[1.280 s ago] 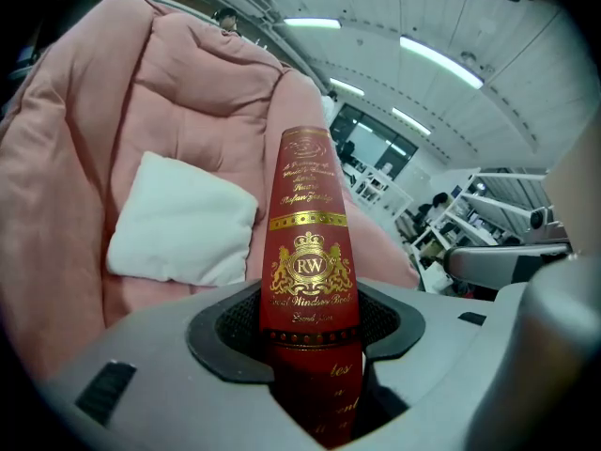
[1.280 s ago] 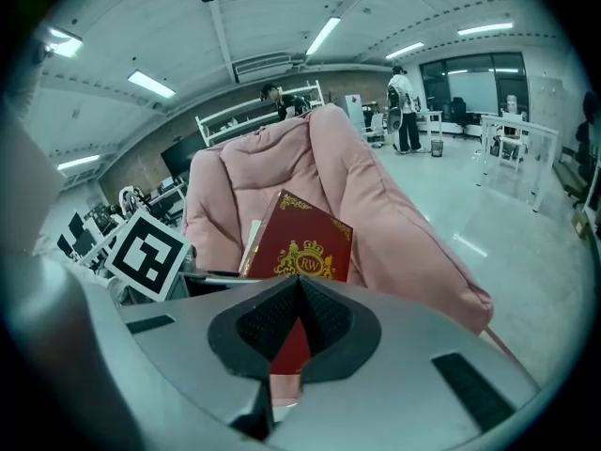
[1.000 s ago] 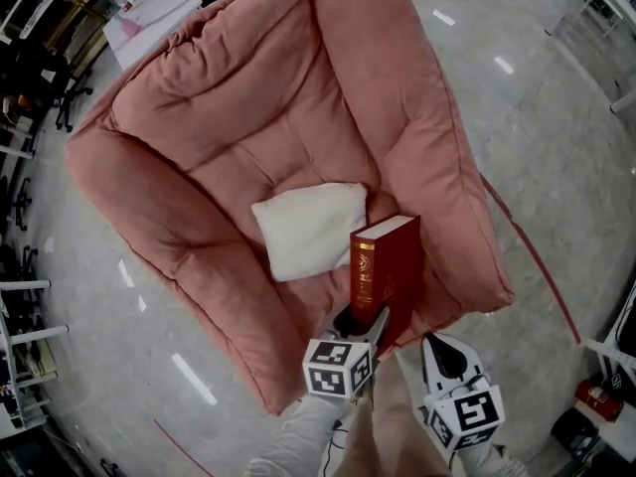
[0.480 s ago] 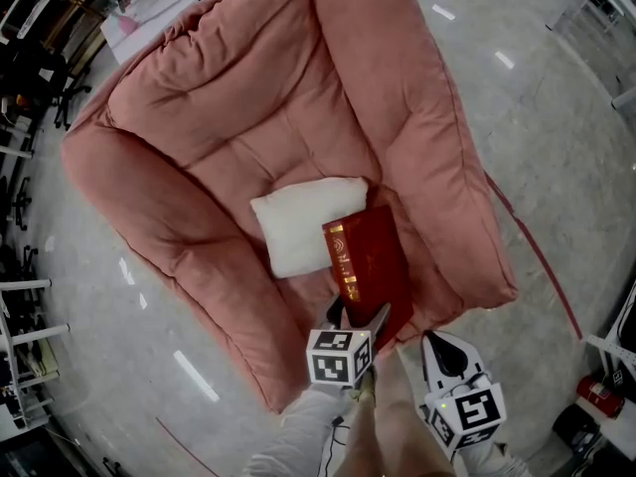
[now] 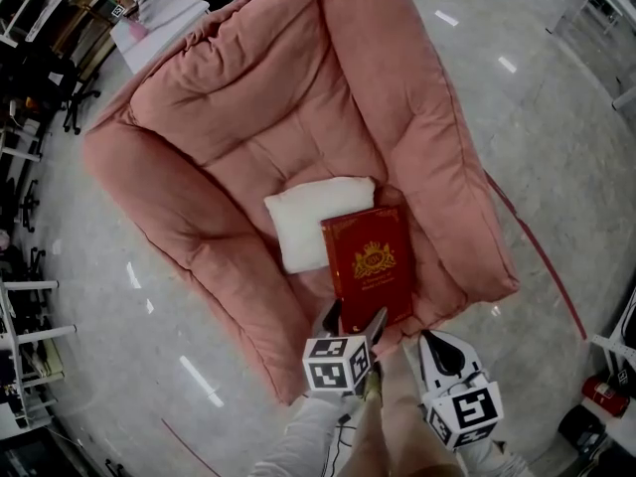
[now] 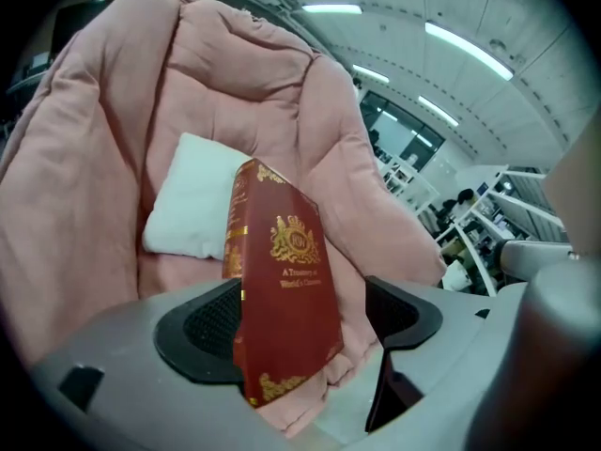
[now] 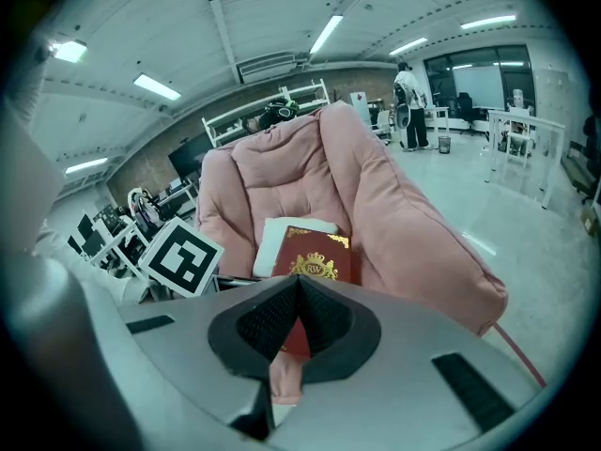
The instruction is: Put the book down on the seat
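The left tool has just been opening its jaws, now wide around the near end of the red book. The book lies cover-up on the pink seat, touching a white cushion. The right tool is closed and empty.

An open lab or workshop hall is being shown. It is being lit by long strip lights on the ceiling. White shelving racks and dark office chairs are being kept along the edges of a polished grey floor, and a glass-walled room is being seen at the far side.
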The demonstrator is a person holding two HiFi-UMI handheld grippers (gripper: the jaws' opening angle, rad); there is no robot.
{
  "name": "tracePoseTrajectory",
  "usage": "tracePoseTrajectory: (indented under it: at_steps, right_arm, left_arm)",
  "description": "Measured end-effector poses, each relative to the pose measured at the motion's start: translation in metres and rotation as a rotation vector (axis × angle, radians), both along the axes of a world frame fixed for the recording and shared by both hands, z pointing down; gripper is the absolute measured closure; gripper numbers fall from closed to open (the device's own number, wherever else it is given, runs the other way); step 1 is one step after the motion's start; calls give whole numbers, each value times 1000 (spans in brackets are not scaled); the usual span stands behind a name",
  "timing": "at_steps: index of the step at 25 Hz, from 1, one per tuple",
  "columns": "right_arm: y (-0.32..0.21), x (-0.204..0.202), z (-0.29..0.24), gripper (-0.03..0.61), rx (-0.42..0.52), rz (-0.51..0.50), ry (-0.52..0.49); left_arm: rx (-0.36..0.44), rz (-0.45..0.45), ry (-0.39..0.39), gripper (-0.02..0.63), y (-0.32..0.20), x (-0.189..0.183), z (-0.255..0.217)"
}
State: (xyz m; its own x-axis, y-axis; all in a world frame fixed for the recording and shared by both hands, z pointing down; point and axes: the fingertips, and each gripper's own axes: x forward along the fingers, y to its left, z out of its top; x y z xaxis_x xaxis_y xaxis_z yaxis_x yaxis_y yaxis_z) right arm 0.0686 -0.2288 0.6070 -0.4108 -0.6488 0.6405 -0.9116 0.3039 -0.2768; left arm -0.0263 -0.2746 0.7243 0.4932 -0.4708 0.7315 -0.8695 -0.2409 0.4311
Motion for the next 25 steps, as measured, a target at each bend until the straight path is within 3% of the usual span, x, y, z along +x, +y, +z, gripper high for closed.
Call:
tracePoseTrajectory:
  at_steps: [11, 12, 15, 21, 25]
  right_arm:
    - [15, -6, -39, 574, 67, -10, 15]
    - [17, -8, -43, 573, 75, -12, 16]
    - [24, -12, -54, 574, 97, -20, 15]
    - [42, -18, -79, 572, 143, -36, 28]
    - [63, -20, -94, 574, 163, -34, 33]
  left_arm:
    - [44, 8, 22, 233, 29, 0, -55]
    - [51, 8, 18, 249, 33, -1, -61]
    - [80, 5, -5, 395, 44, -5, -79]
    - [138, -8, -15, 548, 66, -13, -117]
    - [169, -5, -27, 592, 85, -20, -144]
